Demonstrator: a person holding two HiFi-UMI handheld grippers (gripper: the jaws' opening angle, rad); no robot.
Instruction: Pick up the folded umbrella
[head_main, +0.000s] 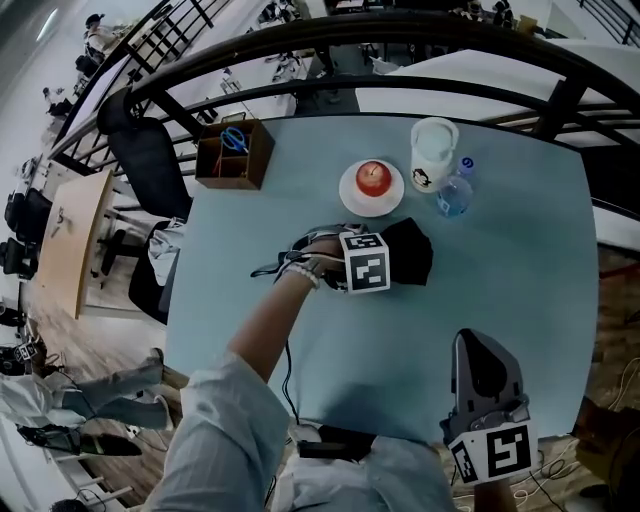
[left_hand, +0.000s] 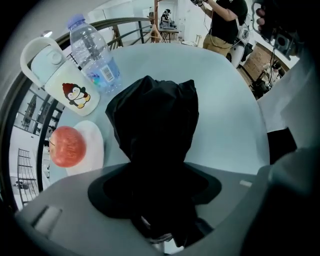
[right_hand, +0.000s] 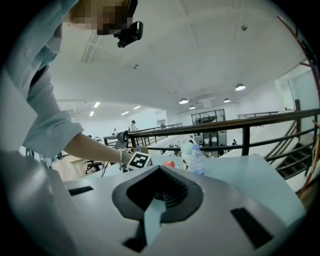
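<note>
Lying near the middle of the bench (head_main: 500, 270), the black folded umbrella (head_main: 412, 250) has not been lifted. The left tongs (left_hand: 160, 205) point down over its end nearest the left edge, spread wide, with the dark fabric between them. I see no sign that they are pinching it, so the reach looks done while closing and raising remain. The right tongs (right_hand: 157, 205) hang at the near edge toward the right corner, well apart from the umbrella, showing only a narrow slit with nothing in it. Toward the far edge stand a plate (head_main: 350, 195) bearing an apple (head_main: 373, 178), a mug (head_main: 433, 152) and a bottle (head_main: 455, 192).
</note>
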